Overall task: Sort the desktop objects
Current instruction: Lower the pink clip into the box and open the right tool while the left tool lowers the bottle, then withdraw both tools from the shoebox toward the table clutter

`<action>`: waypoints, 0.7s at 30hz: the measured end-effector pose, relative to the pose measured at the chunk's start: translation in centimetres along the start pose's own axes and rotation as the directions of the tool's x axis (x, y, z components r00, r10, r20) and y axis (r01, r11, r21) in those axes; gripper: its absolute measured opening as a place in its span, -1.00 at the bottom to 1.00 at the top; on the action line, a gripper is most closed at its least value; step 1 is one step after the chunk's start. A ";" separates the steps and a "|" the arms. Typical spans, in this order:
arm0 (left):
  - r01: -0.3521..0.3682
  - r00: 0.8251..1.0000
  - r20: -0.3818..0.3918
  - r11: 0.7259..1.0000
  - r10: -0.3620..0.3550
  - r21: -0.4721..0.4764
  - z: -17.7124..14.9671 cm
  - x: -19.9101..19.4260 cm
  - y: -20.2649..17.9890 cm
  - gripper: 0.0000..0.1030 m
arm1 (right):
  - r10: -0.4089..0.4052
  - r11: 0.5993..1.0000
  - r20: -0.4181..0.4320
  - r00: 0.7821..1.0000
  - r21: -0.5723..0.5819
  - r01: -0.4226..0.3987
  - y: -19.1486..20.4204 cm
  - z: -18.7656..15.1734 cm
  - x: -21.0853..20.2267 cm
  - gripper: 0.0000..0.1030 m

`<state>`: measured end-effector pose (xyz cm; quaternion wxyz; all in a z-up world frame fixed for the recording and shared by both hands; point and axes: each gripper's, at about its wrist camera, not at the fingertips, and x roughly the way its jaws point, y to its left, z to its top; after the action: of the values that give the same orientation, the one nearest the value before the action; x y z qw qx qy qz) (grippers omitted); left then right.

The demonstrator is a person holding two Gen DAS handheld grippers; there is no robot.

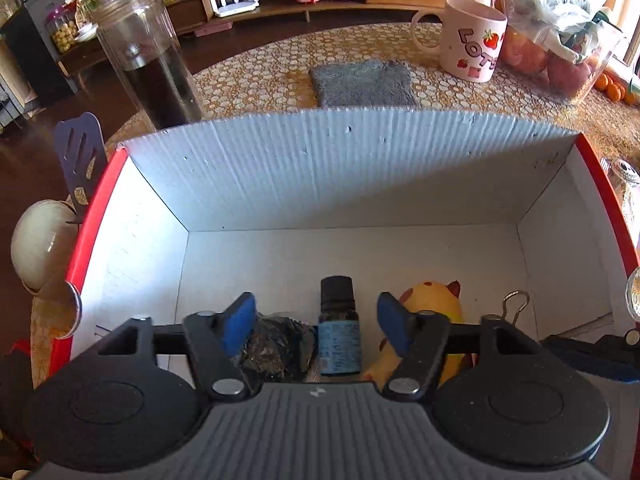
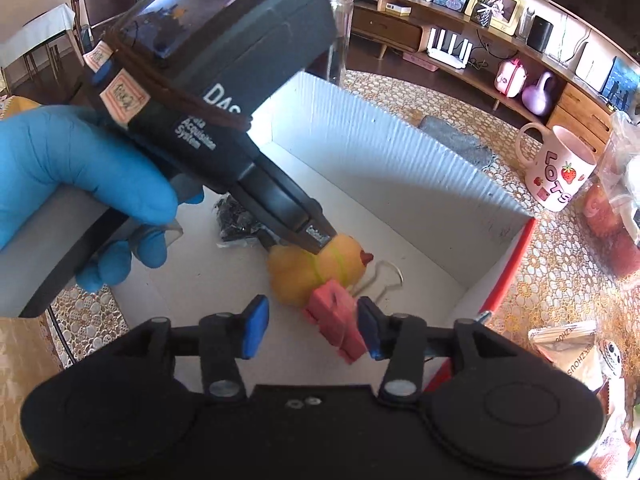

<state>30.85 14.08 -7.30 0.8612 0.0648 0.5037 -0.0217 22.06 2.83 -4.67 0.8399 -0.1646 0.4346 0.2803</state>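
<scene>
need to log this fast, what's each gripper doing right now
Left gripper: open, small dark bottle standing free between its fingers.
Right gripper: open, red block lying between its fingers, not gripped.

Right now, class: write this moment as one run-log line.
left gripper: open over small bottle | right gripper: open, red block between pads | both in white box

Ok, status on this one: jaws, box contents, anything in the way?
Left gripper open over small bottle. Right gripper open, red block between jaws. Duck, clip in box. Nothing blocking.
</scene>
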 end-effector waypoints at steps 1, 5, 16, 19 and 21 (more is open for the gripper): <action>-0.002 1.000 0.013 1.000 0.002 -0.005 0.0 -0.4 0.1 0.40 | 0.001 1.000 0.007 1.000 0.006 -0.001 -0.2 -0.1 -0.2 0.17; -0.001 0.999 0.032 0.999 0.002 -0.032 0.2 -1.5 0.2 0.40 | 0.001 1.000 0.028 1.000 0.029 -0.001 -0.9 -0.5 -1.2 0.31; -0.009 0.997 0.082 0.996 0.016 -0.089 -1.0 -4.7 -0.3 0.40 | -0.004 0.998 0.100 0.995 0.067 -0.003 -2.2 -1.1 -3.9 0.60; -0.005 0.994 0.107 0.996 0.015 -0.088 -1.5 -6.0 -0.8 0.40 | -0.005 0.997 0.127 0.992 0.078 -0.005 -2.5 -1.6 -5.2 0.63; 0.002 0.992 0.123 0.996 0.009 -0.095 -1.8 -6.9 -1.1 0.40 | -0.003 0.996 0.144 0.990 0.088 -0.010 -2.8 -1.9 -6.0 0.64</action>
<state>25.81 13.02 -2.26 0.8929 0.0233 0.4497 -0.0003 19.82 -2.35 -0.69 0.8751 -0.1059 0.3850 0.2735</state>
